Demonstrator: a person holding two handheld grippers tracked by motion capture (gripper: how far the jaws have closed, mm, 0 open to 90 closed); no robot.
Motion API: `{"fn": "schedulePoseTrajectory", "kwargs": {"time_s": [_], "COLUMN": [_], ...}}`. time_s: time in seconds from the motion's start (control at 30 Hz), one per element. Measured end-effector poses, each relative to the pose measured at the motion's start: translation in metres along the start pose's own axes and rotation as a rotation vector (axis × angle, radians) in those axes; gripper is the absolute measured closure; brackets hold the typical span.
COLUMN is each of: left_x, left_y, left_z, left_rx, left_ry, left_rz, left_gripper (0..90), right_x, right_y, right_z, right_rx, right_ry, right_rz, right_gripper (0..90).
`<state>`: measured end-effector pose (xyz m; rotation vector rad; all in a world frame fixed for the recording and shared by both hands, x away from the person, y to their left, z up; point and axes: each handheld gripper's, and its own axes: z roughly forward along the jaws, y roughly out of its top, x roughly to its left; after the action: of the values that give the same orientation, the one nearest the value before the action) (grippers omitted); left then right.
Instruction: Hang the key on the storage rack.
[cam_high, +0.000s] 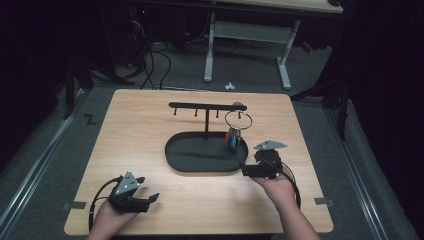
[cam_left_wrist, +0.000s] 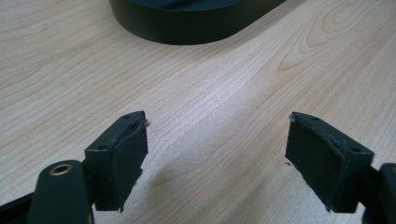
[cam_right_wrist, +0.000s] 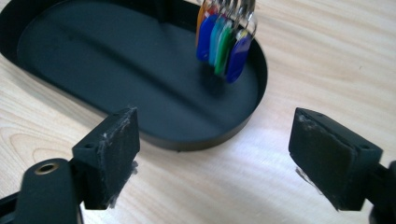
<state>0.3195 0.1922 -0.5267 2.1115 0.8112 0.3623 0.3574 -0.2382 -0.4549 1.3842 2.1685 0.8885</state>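
Both pairs of jaws stand spread wide with nothing between them. On the left gripper (cam_high: 141, 196), held low near the front-left corner of the bench (cam_high: 150, 120), the black pads (cam_left_wrist: 122, 154) hover just over bare wood, and the left hand (cam_high: 111, 216) comes in from the front edge with the tool pointing toward the right and slightly away from the person. The right gripper (cam_high: 246, 168) sits just beside the near right end of the black oval tray (cam_high: 175, 155), its grey three-cornered plate on top; the right hand (cam_high: 277, 189) reaches in from the front edge at an angle, wrist bent so the tool points left toward the tray.

A black T-shaped stand (cam_high: 206, 107) rises from the tray, which lies around the middle of the bench. From the right end of its crossbar hangs a large ring (cam_high: 238, 120) carrying a bunch of coloured key tags (cam_right_wrist: 224, 44) (orange, blue, green among them), dangling over the tray's right end. The tags hang ahead of the right gripper's pads (cam_right_wrist: 114, 154), apart from them.
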Motion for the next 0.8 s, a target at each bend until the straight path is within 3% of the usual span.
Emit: {"fn": "schedulePoseTrajectory", "kwargs": {"time_s": [0.07, 0.23, 0.37, 0.43, 0.5, 0.6, 0.67, 0.8], "left_x": [0.0, 0.001, 0.0, -0.001, -0.003, -0.004, -0.004, -0.001], "left_y": [0.0, 0.001, 0.001, 0.001, 0.001, 0.002, 0.001, 0.0], "left_z": [0.0, 0.002, 0.003, 0.004, 0.005, 0.005, 0.003, -0.001], "left_rx": [0.005, 0.002, 0.005, 0.001, 0.003, 0.001, 0.0, -0.014], "left_ry": [-0.002, -0.001, 0.006, 0.011, 0.017, 0.016, 0.016, 0.015], "left_rz": [0.005, 0.003, 0.005, 0.014, 0.02, 0.022, 0.029, 0.02], "left_gripper": [21.5, 21.6, 21.4, 21.2, 21.0, 20.6, 20.3, 20.0], "right_x": [0.002, 0.009, 0.025, 0.032, 0.034, 0.033, 0.033, 0.03], "right_y": [-0.016, -0.057, -0.096, -0.094, -0.093, -0.093, -0.094, -0.093], "right_z": [0.001, 0.005, -0.004, -0.013, -0.015, -0.005, -0.002, 0.001], "right_rx": [-0.041, -0.109, -0.193, -0.214, -0.267, -0.185, -0.178, -0.17], "right_ry": [0.004, -0.038, -0.079, -0.059, -0.09, -0.049, -0.042, -0.033], "right_rz": [0.012, 0.036, 0.049, -0.011, -0.058, -0.022, -0.03, 0.007], "right_gripper": [15.1, 9.2, 14.9, 14.8, 15.0, 14.6, 14.4, 13.9]}}
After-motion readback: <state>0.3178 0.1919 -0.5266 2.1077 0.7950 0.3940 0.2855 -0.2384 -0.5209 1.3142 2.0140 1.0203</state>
